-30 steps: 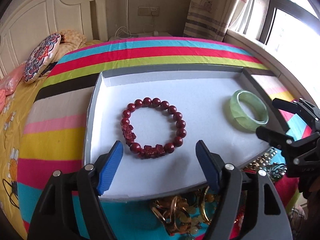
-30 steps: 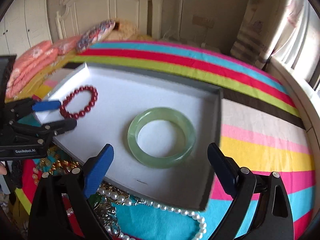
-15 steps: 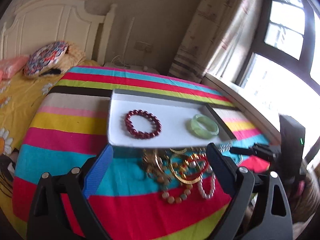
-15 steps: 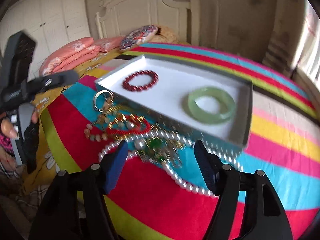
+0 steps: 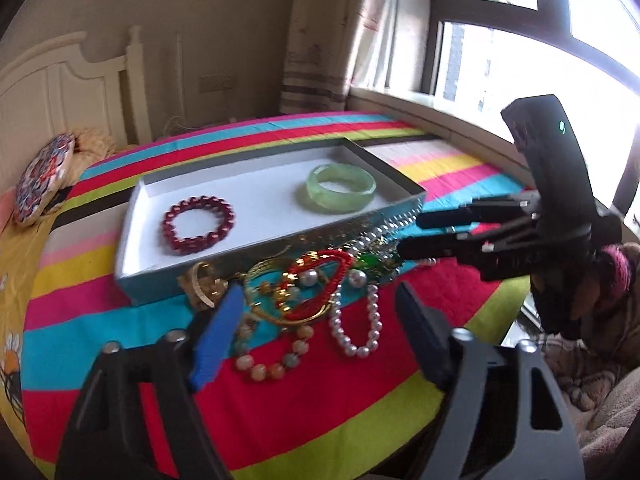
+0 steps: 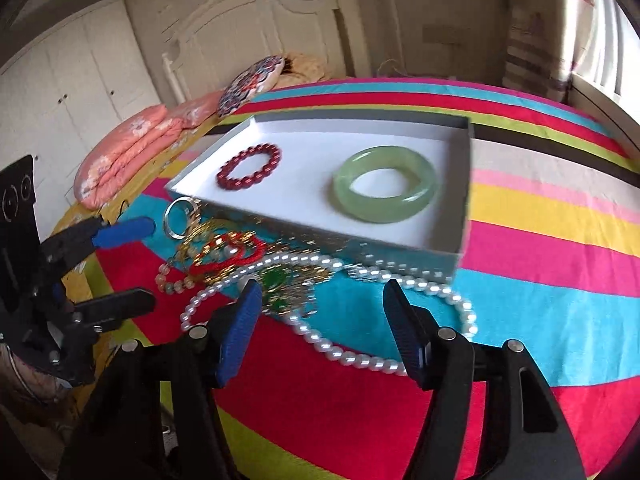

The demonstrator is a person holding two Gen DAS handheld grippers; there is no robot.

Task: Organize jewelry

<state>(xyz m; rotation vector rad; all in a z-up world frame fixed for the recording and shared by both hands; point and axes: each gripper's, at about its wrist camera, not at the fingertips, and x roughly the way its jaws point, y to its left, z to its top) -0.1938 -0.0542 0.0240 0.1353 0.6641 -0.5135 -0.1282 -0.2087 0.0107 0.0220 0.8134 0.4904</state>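
The jewelry pile (image 5: 308, 292) lies on the striped bedspread (image 5: 320, 392) just in front of the near wall of the shallow white tray (image 5: 132, 216); it is a tangle of gold chains, a red cord loop, a green-stoned piece and several bead strings; individual chains cannot be separated by eye. A pearl necklace (image 6: 360, 358) trails out of the pile across the teal and red stripes; a silver ring-shaped bangle (image 6: 176, 216) lies at the pile's edge near the tray corner; a string of pale mixed beads (image 5: 276, 356) lies nearest the left gripper. Inside the tray, a red bead bracelet (image 5: 199, 225) lies flat toward one end and a green jade bangle (image 5: 342, 187) lies flat toward the other; the two are well apart.

The left gripper (image 5: 316, 332) hangs above the near side of the pile; its jaws are closing, roughly half spread; nothing is between the pads and nothing is held. The right gripper (image 6: 320, 326) hangs above the pearl necklace and the green-stoned piece; its jaws are likewise closing at a middling gap; the pads touch nothing.

Beyond the tray are a patterned round cushion (image 6: 252, 84), folded pink bedding (image 6: 128, 148) and a white headboard (image 6: 260, 20).
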